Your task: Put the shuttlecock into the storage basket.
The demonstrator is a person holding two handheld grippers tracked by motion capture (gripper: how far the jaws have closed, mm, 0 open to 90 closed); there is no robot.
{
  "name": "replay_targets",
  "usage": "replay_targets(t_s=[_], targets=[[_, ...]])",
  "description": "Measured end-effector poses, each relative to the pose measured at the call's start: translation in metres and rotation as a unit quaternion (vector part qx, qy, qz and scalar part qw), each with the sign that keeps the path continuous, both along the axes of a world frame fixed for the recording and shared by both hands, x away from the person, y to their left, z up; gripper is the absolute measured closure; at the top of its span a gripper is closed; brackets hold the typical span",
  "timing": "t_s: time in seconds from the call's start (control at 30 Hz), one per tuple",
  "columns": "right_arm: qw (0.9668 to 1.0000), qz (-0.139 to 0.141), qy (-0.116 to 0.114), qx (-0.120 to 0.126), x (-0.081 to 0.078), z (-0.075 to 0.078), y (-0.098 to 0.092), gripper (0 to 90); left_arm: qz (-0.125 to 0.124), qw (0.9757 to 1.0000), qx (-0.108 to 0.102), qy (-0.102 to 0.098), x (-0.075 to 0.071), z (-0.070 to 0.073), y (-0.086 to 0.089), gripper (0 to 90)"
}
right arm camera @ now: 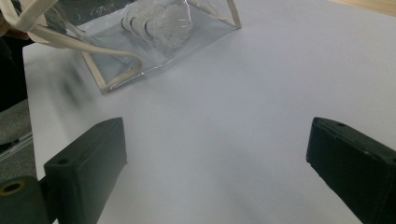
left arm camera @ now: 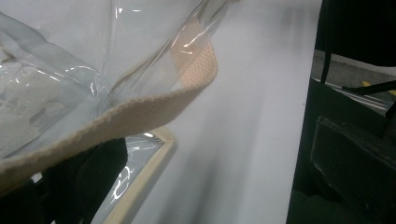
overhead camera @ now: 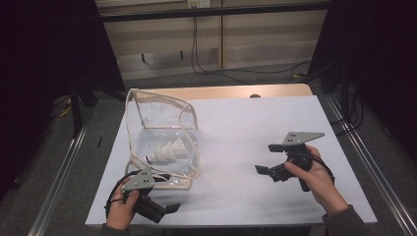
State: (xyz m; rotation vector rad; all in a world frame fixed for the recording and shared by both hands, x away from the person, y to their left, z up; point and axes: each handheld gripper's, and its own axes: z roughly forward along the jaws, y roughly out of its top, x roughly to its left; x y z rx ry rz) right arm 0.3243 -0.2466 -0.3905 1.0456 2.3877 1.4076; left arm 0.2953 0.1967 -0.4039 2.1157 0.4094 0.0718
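Right gripper wide open, empty, near clear bag

A white rectangular table sheet is laid over the pale wooden tabletop; beyond that tabletop, black cables are seen trailing across the grey floor.

Desk: white top, wooden far edge.
Clear bag: lies on the desk, just beyond the left claw, well left of the right claw.
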Motion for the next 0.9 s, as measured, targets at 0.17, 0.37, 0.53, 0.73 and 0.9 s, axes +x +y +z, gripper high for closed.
replay_targets(t_s=[0.17,0.37,0.53,0.73,0.9], targets=[[1.0000,-0.001,0.000,0.000,-0.002,-0.003,-0.003,4.4,0.000,1.0000,-0.001,0.001,0.000,0.000,0.000,3.7],[0.9999,-0.009,-0.002,0.003,-0.004,-0.007,-0.011,4.4,0.000,1.0000,-0.001,0.000,0.000,0.000,0.000,3.9],[0.9999,-0.013,0.001,0.003,-0.006,-0.011,-0.017,4.3,0.000,1.0000,0.000,0.000,0.000,0.000,0.000,3.9],[0.9999,-0.017,0.001,0.002,-0.010,-0.016,-0.022,4.3,0.000,1.0000,0.000,-0.001,0.000,0.000,0.000,3.8],[0.9998,-0.021,-0.002,0.004,-0.013,-0.019,-0.028,4.3,0.001,1.0000,-0.001,0.000,0.000,0.000,0.000,3.8]])
